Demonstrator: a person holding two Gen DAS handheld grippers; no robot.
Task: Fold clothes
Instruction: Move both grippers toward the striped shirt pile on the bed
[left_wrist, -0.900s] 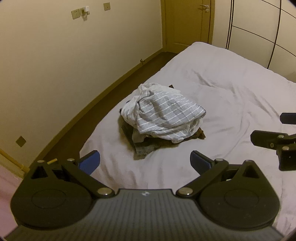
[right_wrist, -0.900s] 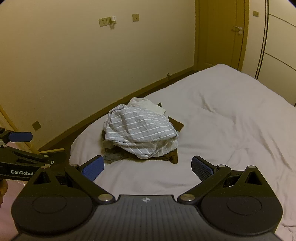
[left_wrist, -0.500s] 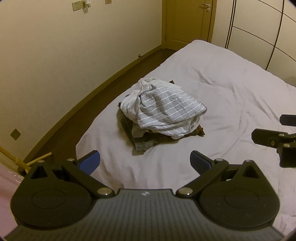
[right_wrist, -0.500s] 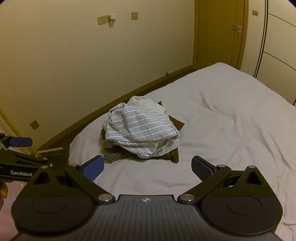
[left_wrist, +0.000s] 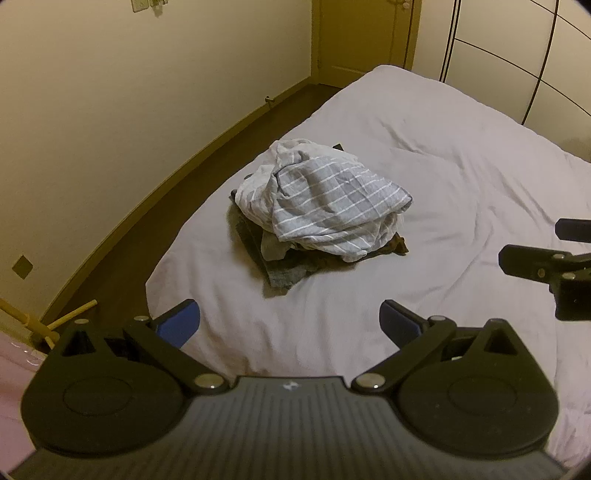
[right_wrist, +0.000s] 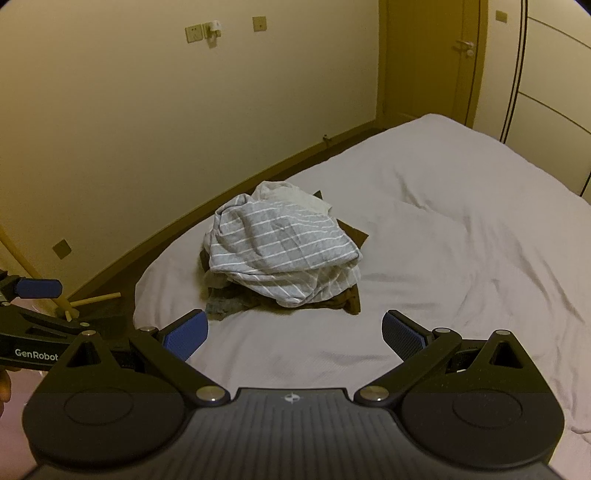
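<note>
Tilted further down since the earlier left wrist frame: wall sockets nearly gone off the top edge, clothes pile (left_wrist: 317, 218) sitting about the same place mid-frame, more floor showing at 8 o'clock. Left wrist view: left gripper (left_wrist: 290, 321) released, blue pads spread wide, nothing between them, hovering over bare sheet at 6 o'clock of the pile. Pile on the bed (left_wrist: 461, 177), near its left edge, well apart from the pads. Grey striped garment (left_wrist: 332, 206) on top, crumpled, white cloth (left_wrist: 258, 192) bunched at its 9 o'clock side, dark grey piece (left_wrist: 284, 273) sticking out from under at 6 o'clock, brown piece (left_wrist: 399, 245) poking out at 4 o'clock. Right gripper (left_wrist: 554, 258) seen only in part at 3 o'clock of the frame, above the sheet. Wooden stick (left_wrist: 72, 314) on the floor at 8 o'clock. Right wrist view: little change from the earlier frame, pile a touch lower. Right gripper (right_wrist: 295, 330) released too, pads wide apart, empty, over the sheet at 6 o'clock of the pile (right_wrist: 284, 254). Striped garment (right_wrist: 280, 243) topmost, brown piece (right_wrist: 351, 299) under it at 5 o'clock, white cloth (right_wrist: 288, 194) at 12 o'clock. Left gripper (right_wrist: 33, 314) at 9 o'clock of the frame, off the bed's left edge, one blue pad visible. Door (right_wrist: 436, 62) at 1 o'clock, wall sockets (right_wrist: 207, 31) at 11 o'clock.
</note>
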